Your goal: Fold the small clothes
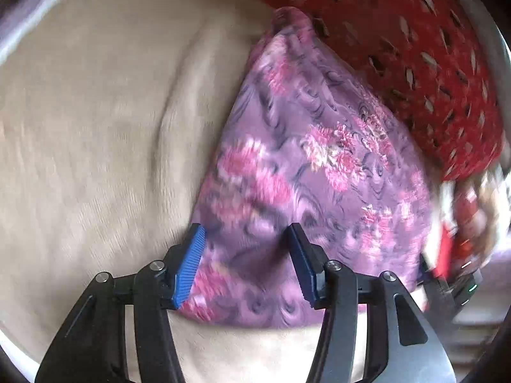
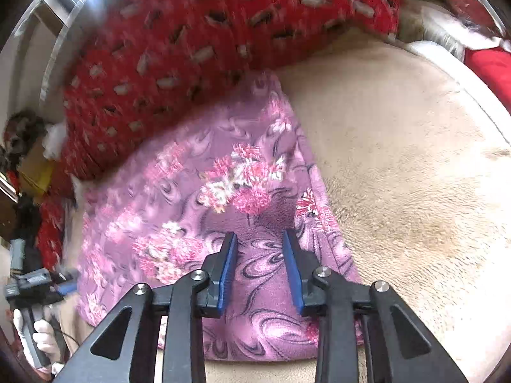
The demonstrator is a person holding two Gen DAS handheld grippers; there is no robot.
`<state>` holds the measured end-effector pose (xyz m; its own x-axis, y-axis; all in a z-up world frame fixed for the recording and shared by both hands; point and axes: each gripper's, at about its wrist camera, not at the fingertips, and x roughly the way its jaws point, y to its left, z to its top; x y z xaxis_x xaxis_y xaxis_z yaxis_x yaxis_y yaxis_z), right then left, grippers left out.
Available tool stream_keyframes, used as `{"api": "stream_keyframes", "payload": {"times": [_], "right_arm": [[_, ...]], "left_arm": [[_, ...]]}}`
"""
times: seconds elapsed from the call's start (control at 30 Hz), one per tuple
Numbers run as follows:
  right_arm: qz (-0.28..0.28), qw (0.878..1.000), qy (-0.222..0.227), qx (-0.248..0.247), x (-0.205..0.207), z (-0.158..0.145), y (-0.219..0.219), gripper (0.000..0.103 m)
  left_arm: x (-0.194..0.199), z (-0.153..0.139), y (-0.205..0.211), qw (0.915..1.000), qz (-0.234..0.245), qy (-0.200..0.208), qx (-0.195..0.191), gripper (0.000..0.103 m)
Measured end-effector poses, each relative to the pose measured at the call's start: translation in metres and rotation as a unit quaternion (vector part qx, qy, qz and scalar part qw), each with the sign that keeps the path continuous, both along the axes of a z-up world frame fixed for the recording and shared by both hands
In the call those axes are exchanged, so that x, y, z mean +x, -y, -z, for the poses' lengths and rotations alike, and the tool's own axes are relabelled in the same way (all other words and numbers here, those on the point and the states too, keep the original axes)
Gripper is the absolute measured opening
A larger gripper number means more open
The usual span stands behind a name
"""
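Both tools are over the purple flowered cloth (image 1: 303,166) now, which lies on the beige blanket (image 1: 95,127) with its far edge tucked against the red patterned blanket (image 1: 399,32). It looks folded into a rough wedge already, so I'd say the step here is picking up the near edge for another fold. To do it well, each tool wants to pinch right at a near corner, catching all the layers together and none of the beige blanket below, then both lift evenly so the cloth doesn't skew.

The left tool (image 1: 246,252) stands about half open, jaws straddling the near left part of the cloth, nothing pinched as far as I can see. The right tool (image 2: 260,255) is open more narrowly, pads apart with purple fabric showing between them, not clamped on it. Whether either tip actually touches the cloth, I can't tell; the picture is blurred.
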<state>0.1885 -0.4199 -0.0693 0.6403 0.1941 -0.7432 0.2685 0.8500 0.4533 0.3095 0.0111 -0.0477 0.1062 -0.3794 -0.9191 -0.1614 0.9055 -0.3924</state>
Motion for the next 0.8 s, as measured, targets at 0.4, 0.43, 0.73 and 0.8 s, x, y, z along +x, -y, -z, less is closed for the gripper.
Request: {"api": "stream_keyframes", "payload": {"times": [0.4,0.43,0.73,0.8], "right_arm": [[-0.080,0.994,0.048,-0.063,0.025,-0.051,-0.075,0.038],[-0.093,0.991,0.052,-0.083,0.033,-0.053,-0.088,0.039],[-0.153,0.963,0.010,-0.222,0.075,0.000,-0.149,0.065],[-0.146,0.958,0.058,-0.240,0.062,0.005,-0.151,0.066]], "left_arm": [[0.009,-0.030,-0.050,0.9950,-0.074,0.009,-0.066,0.052],[0.013,-0.033,-0.050,0.9948,-0.074,0.007,-0.069,0.052],[0.049,-0.008,-0.055,0.9954,-0.075,0.001,-0.060,0.052],[0.057,0.003,-0.051,0.9950,-0.073,-0.009,-0.068,0.052]]}}
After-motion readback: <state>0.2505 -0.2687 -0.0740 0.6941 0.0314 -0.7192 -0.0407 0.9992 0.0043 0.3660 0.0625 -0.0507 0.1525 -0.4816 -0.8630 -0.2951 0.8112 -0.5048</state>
